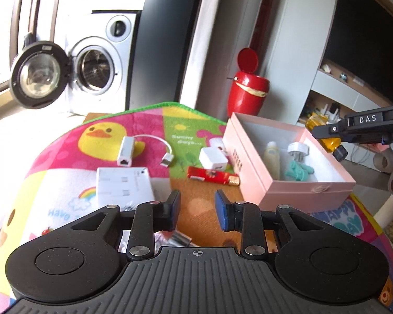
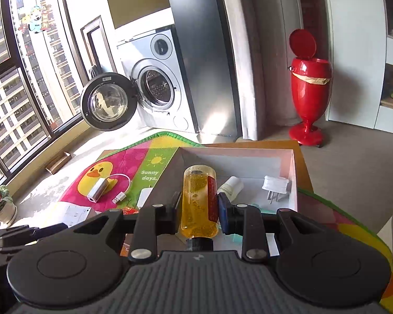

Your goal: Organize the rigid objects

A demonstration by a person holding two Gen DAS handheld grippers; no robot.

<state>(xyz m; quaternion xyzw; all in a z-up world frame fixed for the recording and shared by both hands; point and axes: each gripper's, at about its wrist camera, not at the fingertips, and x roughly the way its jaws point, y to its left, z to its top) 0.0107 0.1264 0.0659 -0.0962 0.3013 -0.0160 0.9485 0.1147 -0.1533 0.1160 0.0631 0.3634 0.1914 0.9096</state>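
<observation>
While the right gripper (image 2: 199,209) clamps a clear amber-liquid bottle with black cap (image 2: 199,201) above the open pink cardboard box (image 1: 296,191), the left gripper (image 1: 197,206) hangs parted and empty over the colourful duck-print mat (image 1: 102,136) on the desk.

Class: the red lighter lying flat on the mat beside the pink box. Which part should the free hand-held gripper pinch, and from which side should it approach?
Pinch the red lighter across its narrow width at mid-body, coming from above with the open left hand-held gripper. It lies flat with its long axis left to right, so the long edges are exposed; the pink box crowds its gold end.
</observation>
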